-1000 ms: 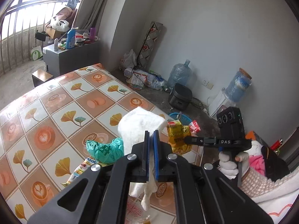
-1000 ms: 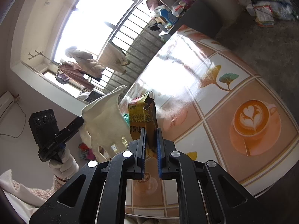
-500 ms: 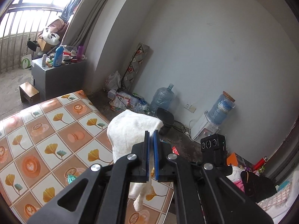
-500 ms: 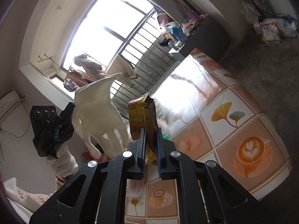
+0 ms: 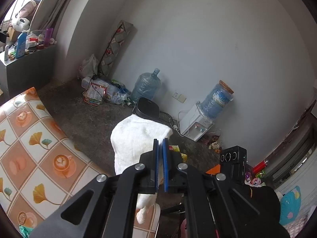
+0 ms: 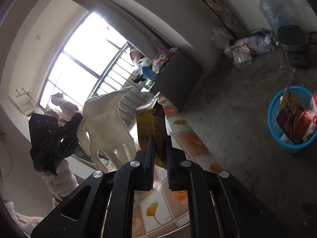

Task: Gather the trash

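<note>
Aloft, a white glove (image 5: 138,138) hangs pinched in the left gripper (image 5: 160,152), past the table (image 5: 39,154) edge, over bare floor (image 5: 89,119). Beside it the right gripper (image 6: 160,138) clamps a yellow packet (image 6: 147,125) above the table corner. Well off to the right, open floor lies between them and a blue basket (image 6: 277,136) holding wrappers (image 6: 297,121).

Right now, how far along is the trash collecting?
Partly done: the blue basket on the floor already holds wrappers. In hand: the left gripper pinches a white glove, the right gripper a yellow snack bag. Left: dropping both in.
</note>
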`<action>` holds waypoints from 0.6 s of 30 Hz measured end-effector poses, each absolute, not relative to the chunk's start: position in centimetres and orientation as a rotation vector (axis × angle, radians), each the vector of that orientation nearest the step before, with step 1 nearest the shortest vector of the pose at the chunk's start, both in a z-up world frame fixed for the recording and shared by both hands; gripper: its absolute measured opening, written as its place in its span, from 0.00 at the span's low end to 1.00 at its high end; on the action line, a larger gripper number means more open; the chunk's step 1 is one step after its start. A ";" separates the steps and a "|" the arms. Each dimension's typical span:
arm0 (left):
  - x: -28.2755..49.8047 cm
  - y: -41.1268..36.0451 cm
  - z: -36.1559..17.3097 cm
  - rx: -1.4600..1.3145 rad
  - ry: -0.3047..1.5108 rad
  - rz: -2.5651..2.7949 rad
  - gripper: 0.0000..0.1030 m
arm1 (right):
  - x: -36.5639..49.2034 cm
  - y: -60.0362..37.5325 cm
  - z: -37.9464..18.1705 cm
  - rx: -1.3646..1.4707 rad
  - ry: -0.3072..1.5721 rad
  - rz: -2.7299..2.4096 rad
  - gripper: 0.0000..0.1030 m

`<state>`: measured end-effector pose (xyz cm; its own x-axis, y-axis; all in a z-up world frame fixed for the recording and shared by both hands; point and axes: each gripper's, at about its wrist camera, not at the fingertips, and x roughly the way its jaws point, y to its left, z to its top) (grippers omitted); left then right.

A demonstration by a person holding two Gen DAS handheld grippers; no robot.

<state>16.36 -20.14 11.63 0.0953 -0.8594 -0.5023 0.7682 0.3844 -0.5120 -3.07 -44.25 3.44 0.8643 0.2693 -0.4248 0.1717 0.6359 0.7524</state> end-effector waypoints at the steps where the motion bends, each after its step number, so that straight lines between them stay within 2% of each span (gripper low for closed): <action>1: 16.6 -22.0 11.2 -0.115 0.868 -1.222 0.03 | -3.4 -45.4 3.0 0.913 0.542 0.011 0.09; 11: 17.8 -39.8 3.3 0.025 1.068 -1.290 0.03 | -3.8 -55.2 -4.4 1.164 0.594 -0.376 0.09; 18: 18.7 -50.1 -3.7 0.121 1.187 -1.302 0.03 | -1.9 -60.0 -8.7 1.190 0.665 -0.520 0.11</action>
